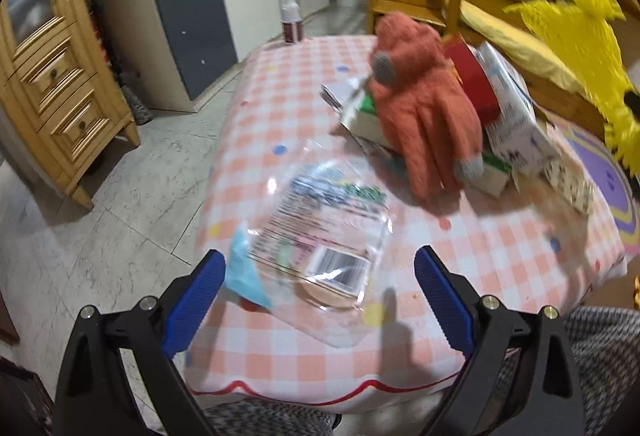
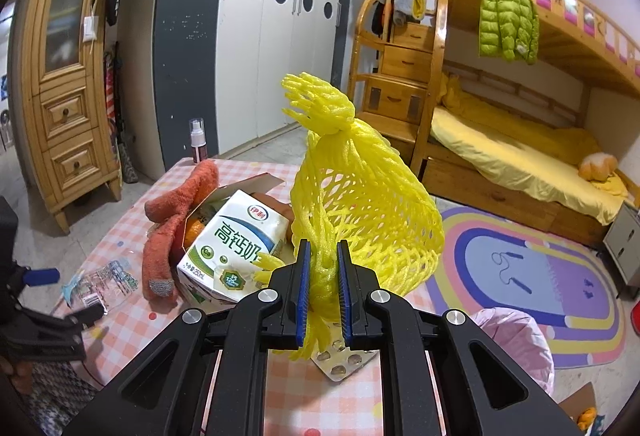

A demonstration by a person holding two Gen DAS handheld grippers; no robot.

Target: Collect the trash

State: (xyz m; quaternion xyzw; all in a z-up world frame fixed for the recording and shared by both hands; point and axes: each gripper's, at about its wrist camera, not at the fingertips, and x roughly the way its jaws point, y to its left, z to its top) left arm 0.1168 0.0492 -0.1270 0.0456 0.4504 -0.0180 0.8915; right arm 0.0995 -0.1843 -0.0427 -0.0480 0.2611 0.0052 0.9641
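Observation:
My right gripper (image 2: 324, 256) is shut on a yellow foam fruit net (image 2: 360, 204), which hangs lifted above the table; the net (image 1: 576, 48) also shows at the upper right of the left wrist view. My left gripper (image 1: 320, 268) stands open just above a crushed clear plastic bottle (image 1: 320, 232) with a blue cap, lying on the pink checked tablecloth (image 1: 480, 256). Its blue pads straddle the bottle's near end without touching it. The bottle (image 2: 100, 288) appears at the lower left of the right wrist view, with the left gripper (image 2: 52, 296) over it.
An orange knitted glove (image 1: 424, 108) drapes over a pile of cartons, including a milk carton (image 2: 236, 240) and a red tub (image 1: 472, 76). A pill blister (image 2: 344, 360) lies under the right gripper. A spray bottle (image 1: 291, 16) stands at the table's far edge. A pink bag (image 2: 516, 344) sits right.

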